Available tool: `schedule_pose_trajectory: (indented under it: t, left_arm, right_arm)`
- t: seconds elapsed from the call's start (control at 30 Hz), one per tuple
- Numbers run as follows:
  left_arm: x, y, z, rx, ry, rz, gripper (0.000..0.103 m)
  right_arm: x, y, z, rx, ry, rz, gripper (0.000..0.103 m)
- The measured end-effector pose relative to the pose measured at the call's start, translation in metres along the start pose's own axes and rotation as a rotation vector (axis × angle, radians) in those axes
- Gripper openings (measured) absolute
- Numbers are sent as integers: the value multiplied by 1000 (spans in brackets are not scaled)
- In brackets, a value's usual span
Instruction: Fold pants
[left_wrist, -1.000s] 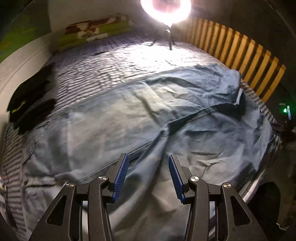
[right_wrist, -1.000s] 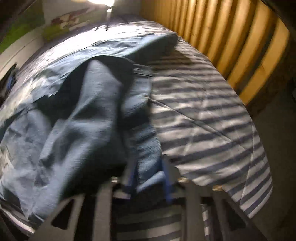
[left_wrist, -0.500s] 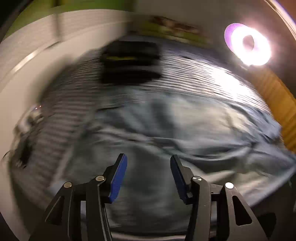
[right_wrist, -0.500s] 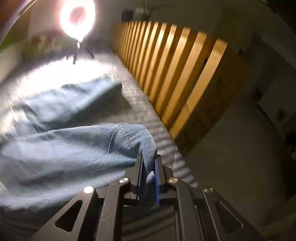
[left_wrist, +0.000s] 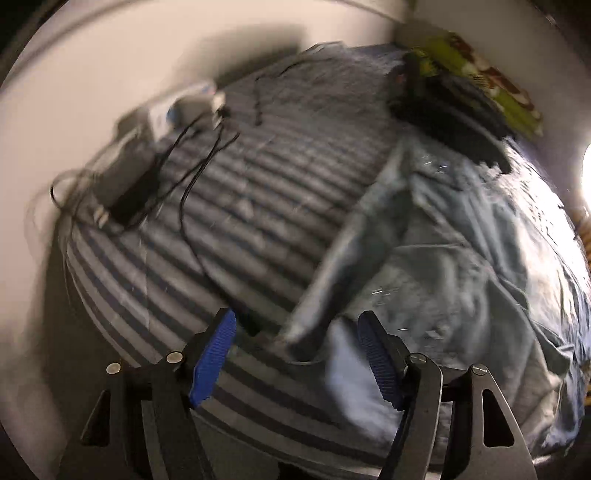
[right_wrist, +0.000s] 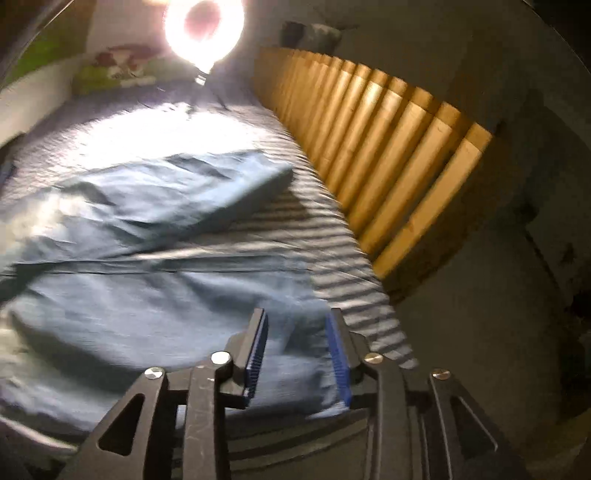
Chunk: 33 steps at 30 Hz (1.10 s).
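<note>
Blue-grey pants (left_wrist: 461, 266) lie crumpled across the right half of the striped bed in the left wrist view. A corner of their cloth reaches in between the fingers of my left gripper (left_wrist: 295, 356), which is open and hovers over the bed's near edge. In the right wrist view the pants (right_wrist: 155, 295) spread over the bed, one leg end (right_wrist: 207, 188) lying farther back. My right gripper (right_wrist: 297, 354) is open, and the near leg end lies loose under and between its blue pads (right_wrist: 338, 354).
Black cables (left_wrist: 192, 177) and small devices (left_wrist: 177, 110) lie on the striped sheet (left_wrist: 258, 206) by the white wall. Folded black clothes (left_wrist: 447, 110) and a green pillow (left_wrist: 484, 85) sit farther back. A wooden slat rail (right_wrist: 388, 155) borders the bed's right side; a ring light (right_wrist: 203, 29) glares behind.
My right gripper, shut on the pant leg end half a second ago, has opened and the cloth has dropped onto the bed. The left view has swung left toward the wall and cables.
</note>
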<state>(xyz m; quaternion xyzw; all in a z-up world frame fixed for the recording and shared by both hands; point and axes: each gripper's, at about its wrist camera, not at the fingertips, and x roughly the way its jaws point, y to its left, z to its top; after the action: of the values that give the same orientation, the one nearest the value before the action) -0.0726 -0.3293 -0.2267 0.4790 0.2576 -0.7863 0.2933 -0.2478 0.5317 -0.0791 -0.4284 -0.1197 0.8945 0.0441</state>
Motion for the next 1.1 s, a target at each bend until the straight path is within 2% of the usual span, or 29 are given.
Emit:
schedule_pose_trajectory:
  t: [0.13,0.27,0.33,0.37,0.4,0.47,0.53,0.63,0.8,1.0,1.1]
  left_arm:
    - [16,14,-8,-74,39,-95,72]
    - [20,6,-15,-61,41,-139,70]
    - [20,-1,-17,-55,40,-161,53]
    - [21,-3,-16,-56,44,-158,26]
    - [21,-6,-17,-58,46,-156,14]
    - [15,-12,-16,-51,26,-166,5]
    - [1,-19,-16,-36,-18,-159,4]
    - [-25,-18,-10,-50,-81,-208,4]
    - [-52,-19,4,-66,-103,-268,4]
    - [-74,-40,25,-26,-131,-287,4]
    - [-85,-50,36,2,-151,-291,4]
  right_arm:
    - [-27,50,-1,-75,-3,171,35]
    - [-42,123,-13,-196,13,343,35]
    - [-46,168,-24,-271,30,426,36]
    - [-47,194,-32,-320,37,457,36]
    - [-50,215,-40,-359,39,471,37]
    - [-50,259,-55,-452,49,499,37]
    - [-46,291,-68,-506,69,522,37]
    - [-45,330,-87,-577,116,580,37]
    - [-59,375,-114,-730,55,602,42]
    - [-79,396,-129,-858,-15,598,43]
    - [-91,393,-127,-860,-20,657,43]
